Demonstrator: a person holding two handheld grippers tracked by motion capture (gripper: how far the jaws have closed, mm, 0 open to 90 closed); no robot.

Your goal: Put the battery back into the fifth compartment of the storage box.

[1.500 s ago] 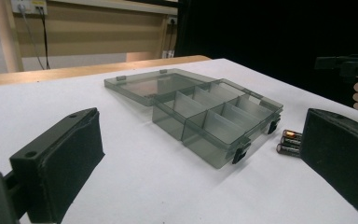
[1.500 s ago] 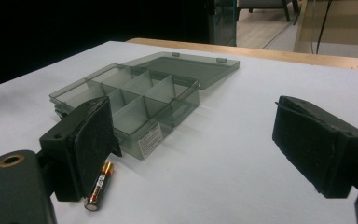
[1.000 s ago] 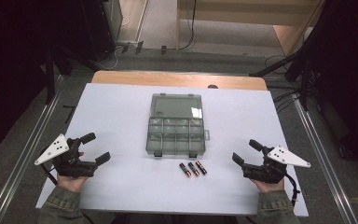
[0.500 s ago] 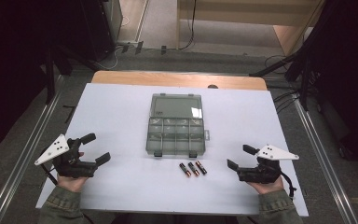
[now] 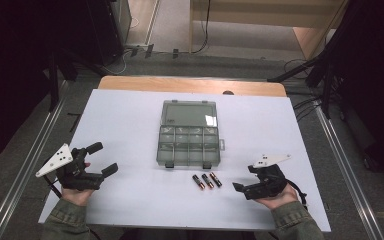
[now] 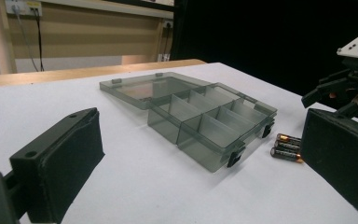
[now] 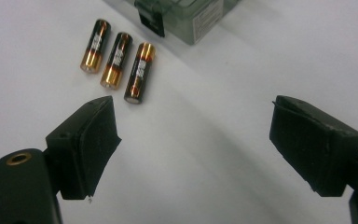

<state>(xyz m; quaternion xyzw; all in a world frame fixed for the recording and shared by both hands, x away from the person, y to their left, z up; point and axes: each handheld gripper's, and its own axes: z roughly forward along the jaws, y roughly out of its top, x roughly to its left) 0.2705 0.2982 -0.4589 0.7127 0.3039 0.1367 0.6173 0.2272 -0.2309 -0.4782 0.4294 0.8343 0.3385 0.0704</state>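
Probably about to lift a battery (image 7: 139, 72) into the open box (image 5: 187, 145); both grippers (image 7: 191, 140) spread, empty.

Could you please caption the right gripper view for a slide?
Open right gripper poised above three batteries beside the organiser box.

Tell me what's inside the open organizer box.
The organizer box lies open with its lid flat behind it. The compartments visible in the high and left gripper views look empty. The three batteries lie outside, in front of it. Divider walls hide some compartment floors.
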